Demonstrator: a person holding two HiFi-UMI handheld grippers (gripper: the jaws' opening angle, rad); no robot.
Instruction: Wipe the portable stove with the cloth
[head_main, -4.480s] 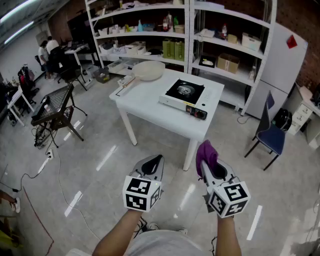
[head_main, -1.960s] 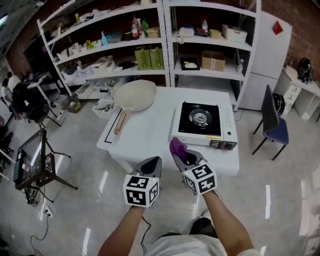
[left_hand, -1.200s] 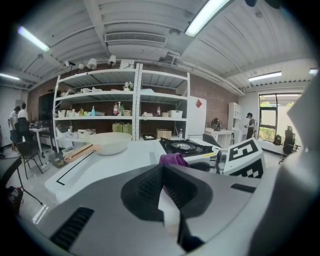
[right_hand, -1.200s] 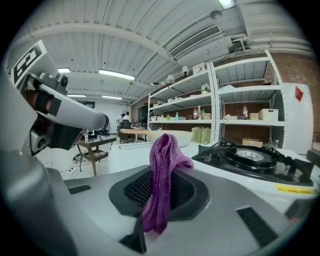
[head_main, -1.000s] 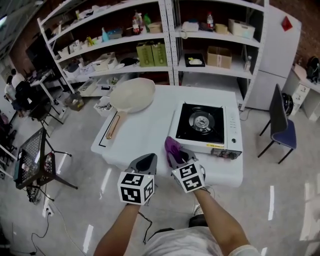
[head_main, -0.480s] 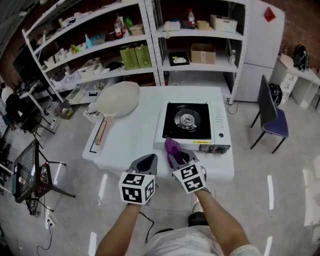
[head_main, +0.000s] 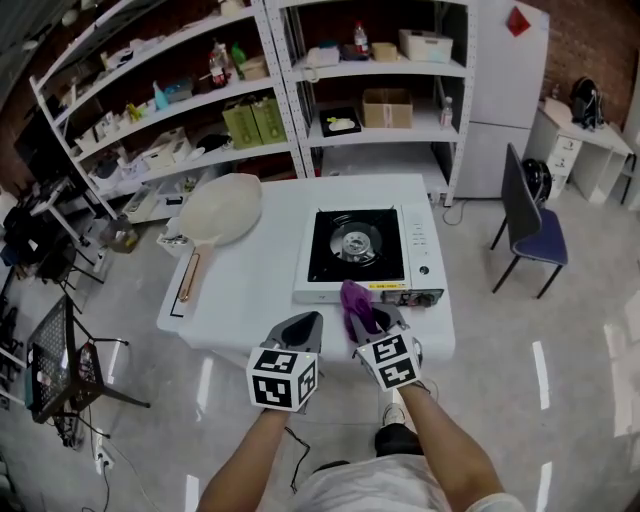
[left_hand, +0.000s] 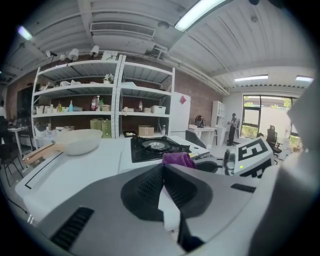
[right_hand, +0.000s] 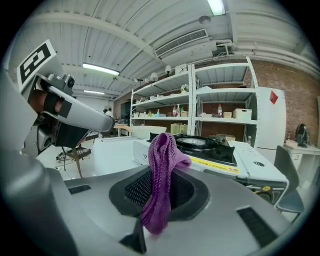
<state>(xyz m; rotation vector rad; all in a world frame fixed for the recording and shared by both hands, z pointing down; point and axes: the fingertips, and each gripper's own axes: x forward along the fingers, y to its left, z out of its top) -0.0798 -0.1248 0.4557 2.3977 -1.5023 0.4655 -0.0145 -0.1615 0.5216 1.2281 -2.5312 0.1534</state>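
At the left, the left gripper (head_main: 303, 322) is pinched together on nothing. Beside it, the right gripper (head_main: 372, 322) clamps the purple cloth (head_main: 354, 300). The stove (head_main: 356, 246), far ahead seconds ago, now sits just beyond the cloth, so wiping can likely begin.

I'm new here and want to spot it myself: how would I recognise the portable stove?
Find the white table in front of the shelves. On its right half sits the portable stove, a flat white box with a black top and one round burner. Its neighbour at the left is a pale pan with a wooden handle.
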